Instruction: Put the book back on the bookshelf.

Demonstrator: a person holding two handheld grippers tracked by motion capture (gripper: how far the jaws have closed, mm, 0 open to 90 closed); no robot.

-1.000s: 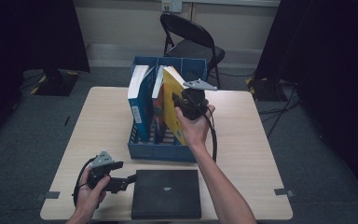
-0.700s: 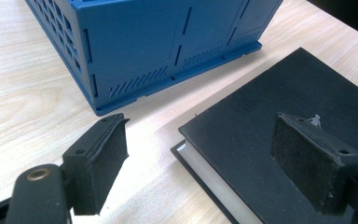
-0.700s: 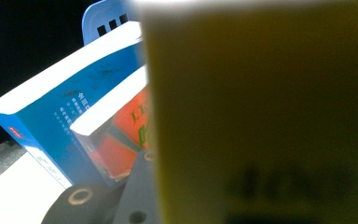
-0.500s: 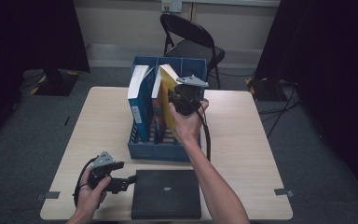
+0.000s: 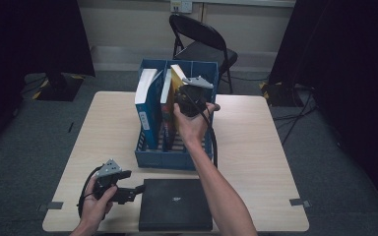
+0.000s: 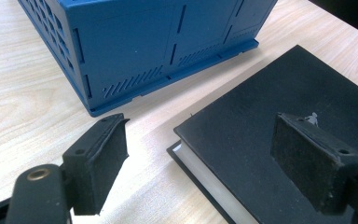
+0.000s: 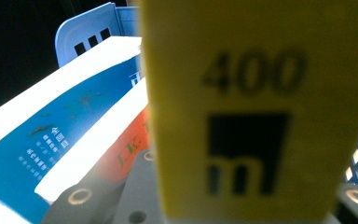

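Your right claw point(image 5: 186, 93) is squeezed shut on the yellow book point(image 7: 261, 107), which stands in the blue crate point(image 5: 174, 160) on the counter point(image 5: 256, 162), next to an orange book point(image 7: 128, 149) and a blue book point(image 5: 146, 105). Your left claw point(image 6: 200, 158) is wide open and holds nothing; it hangs just over a corner of the black book point(image 6: 279, 116) lying flat by the crate.

If you let go while the yellow book leans, it could tip and knock its neighbours over. If you push too hard, the crate may slide.

The yellow spine says "400" above a black square sign. The orange spine shows letters like "LK". The blue book has small writing you cannot read.
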